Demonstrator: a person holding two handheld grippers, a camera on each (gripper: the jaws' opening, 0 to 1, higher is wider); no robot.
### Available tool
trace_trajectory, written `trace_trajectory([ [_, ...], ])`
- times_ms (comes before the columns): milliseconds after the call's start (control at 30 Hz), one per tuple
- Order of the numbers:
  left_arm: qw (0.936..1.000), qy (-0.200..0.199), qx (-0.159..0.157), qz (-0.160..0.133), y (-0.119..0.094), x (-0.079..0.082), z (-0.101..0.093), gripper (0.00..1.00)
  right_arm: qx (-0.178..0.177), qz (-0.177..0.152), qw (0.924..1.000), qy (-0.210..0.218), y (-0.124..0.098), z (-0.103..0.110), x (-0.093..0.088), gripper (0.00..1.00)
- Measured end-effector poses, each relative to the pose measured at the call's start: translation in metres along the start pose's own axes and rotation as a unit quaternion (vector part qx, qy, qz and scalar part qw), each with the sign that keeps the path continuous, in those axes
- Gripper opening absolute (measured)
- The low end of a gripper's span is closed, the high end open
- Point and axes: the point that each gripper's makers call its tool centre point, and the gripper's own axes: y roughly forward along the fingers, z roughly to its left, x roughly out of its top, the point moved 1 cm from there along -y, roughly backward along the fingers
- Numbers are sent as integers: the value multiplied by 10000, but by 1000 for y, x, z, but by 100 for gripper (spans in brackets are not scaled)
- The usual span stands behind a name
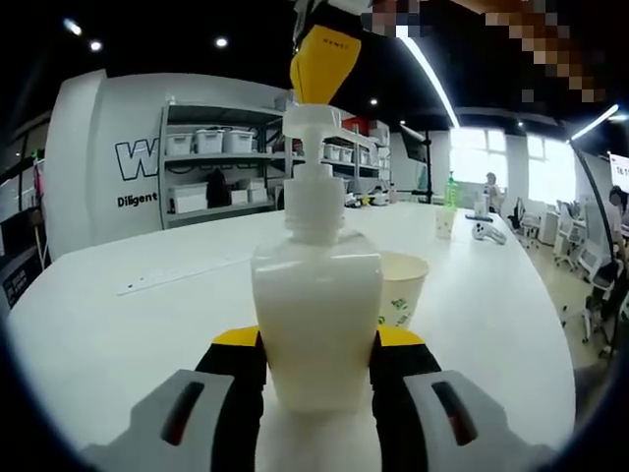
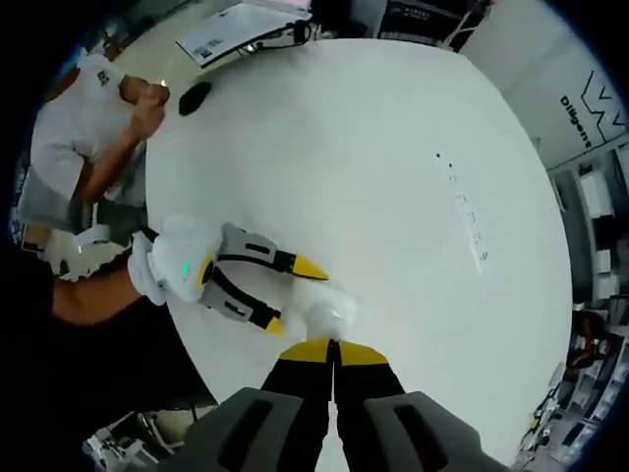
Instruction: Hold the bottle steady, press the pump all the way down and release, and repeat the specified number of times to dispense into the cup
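A white pump bottle (image 1: 316, 295) stands upright on the white table (image 1: 128, 315), and my left gripper (image 1: 316, 341) is shut on its body with the yellow-tipped fingers (image 1: 236, 340) on either side. Behind its right shoulder stands a paper cup (image 1: 404, 285). My right gripper (image 1: 324, 57) comes down from above, its yellow tip resting on the pump head (image 1: 314, 123). In the right gripper view, looking straight down, my right gripper (image 2: 334, 346) has its jaws shut together over the bottle's top (image 2: 326, 315). The left gripper (image 2: 293, 295) reaches in from the left, held by a gloved hand (image 2: 162, 265).
A thin strip (image 2: 462, 211) lies across the table. At the far right end are a green bottle (image 1: 451, 189) and small white items (image 1: 487, 232). Shelves with bins (image 1: 211, 162) stand behind. A seated person (image 2: 98, 128) and a black object (image 2: 195, 96) are at the table's other edge.
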Motion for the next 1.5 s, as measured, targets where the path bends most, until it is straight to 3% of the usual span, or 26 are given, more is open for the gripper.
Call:
trace_trajectory([
  [200, 10000, -24, -18, -7, 0, 0, 0, 40, 294, 17, 9993, 231, 1, 0, -1, 0],
  [400, 10000, -10, -53, 10, 1, 0, 0, 40, 355, 79, 9987, 360, 1, -3, 1, 0],
  [1167, 10000, -62, -49, 1, 13, -3, 2, 43, 448, 197, 9985, 256, 10, 12, -2, 0],
  [1200, 10000, -77, -28, -2, 13, -3, 3, 43, 520, 39, 9983, 274, 9, 15, 2, 0],
  [1233, 10000, -95, -12, -2, 14, -3, 3, 43, 439, 89, 9989, 144, 8, 13, -1, 0],
  [1500, 9998, 16, 191, 19, 14, -1, 5, 43, 346, -291, 9980, 446, 5, 7, 0, 0],
])
